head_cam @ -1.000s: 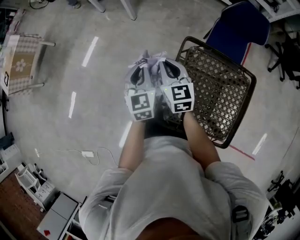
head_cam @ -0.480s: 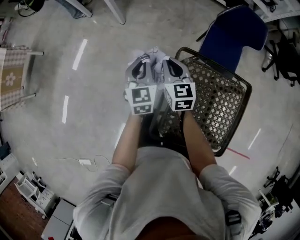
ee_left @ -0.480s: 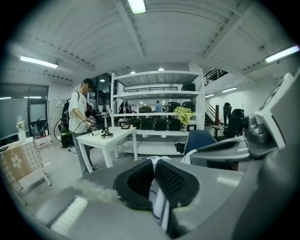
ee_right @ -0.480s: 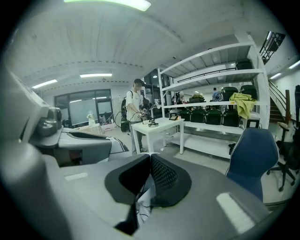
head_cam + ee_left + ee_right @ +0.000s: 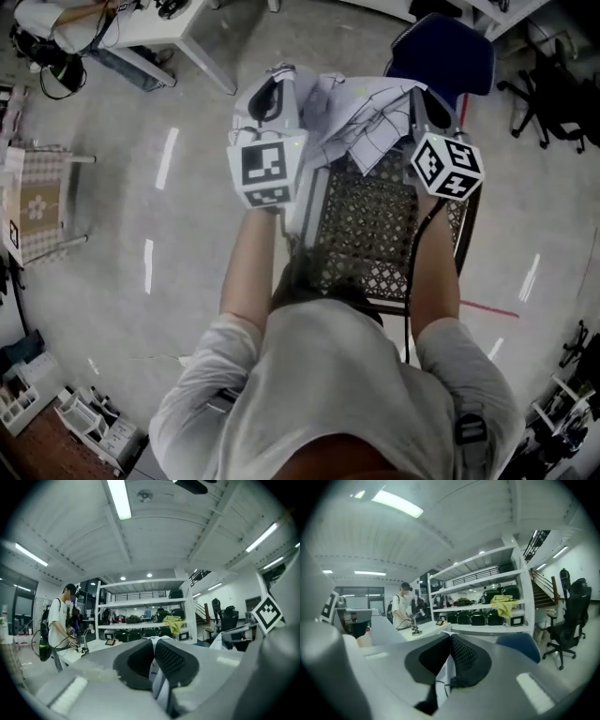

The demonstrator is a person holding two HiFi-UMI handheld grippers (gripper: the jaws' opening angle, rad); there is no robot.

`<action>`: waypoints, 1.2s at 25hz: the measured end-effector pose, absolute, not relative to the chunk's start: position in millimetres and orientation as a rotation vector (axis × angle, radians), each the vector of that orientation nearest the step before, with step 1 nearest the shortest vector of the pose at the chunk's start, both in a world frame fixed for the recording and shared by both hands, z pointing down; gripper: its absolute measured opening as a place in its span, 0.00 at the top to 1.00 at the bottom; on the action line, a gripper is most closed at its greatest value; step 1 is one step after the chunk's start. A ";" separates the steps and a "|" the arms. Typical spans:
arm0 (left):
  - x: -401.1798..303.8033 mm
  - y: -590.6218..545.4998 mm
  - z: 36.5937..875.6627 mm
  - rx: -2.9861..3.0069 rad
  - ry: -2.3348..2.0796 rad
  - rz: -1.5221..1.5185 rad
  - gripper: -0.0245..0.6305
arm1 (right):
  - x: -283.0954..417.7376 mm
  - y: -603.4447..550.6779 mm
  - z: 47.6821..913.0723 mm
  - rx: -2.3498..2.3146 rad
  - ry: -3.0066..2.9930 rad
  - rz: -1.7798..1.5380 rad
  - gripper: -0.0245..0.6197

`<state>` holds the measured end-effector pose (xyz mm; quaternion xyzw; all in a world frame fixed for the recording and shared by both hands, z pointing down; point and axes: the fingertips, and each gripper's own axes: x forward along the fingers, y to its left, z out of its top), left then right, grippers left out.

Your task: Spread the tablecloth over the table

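Two grippers are counted: the left gripper (image 5: 154, 644) and the right gripper (image 5: 449, 641). One tablecloth (image 5: 375, 122), one lattice basket (image 5: 375, 225), one blue chair (image 5: 445, 56), one white table (image 5: 155, 28) and one small checked table (image 5: 42, 202) are seen.

This is a large lab or workshop hall, with a bare concrete floor (image 5: 112, 187) and strip lights (image 5: 118, 498) on a high white ceiling (image 5: 154, 531). A tall white shelving rack (image 5: 140, 603) holds dark cases (image 5: 478, 617). Wheeled office chairs (image 5: 571, 620), a white tabletop (image 5: 155, 23) with cables (image 5: 42, 61) beside it, and a person (image 5: 58, 620) handling equipment point the same way.
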<state>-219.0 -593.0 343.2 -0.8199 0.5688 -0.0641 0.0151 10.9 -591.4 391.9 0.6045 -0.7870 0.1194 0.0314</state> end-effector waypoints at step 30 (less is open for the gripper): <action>-310.0 -463.7 342.3 -2.352 2.256 -0.105 0.93 | 45.9 -480.4 421.3 1.848 -2.468 0.481 0.95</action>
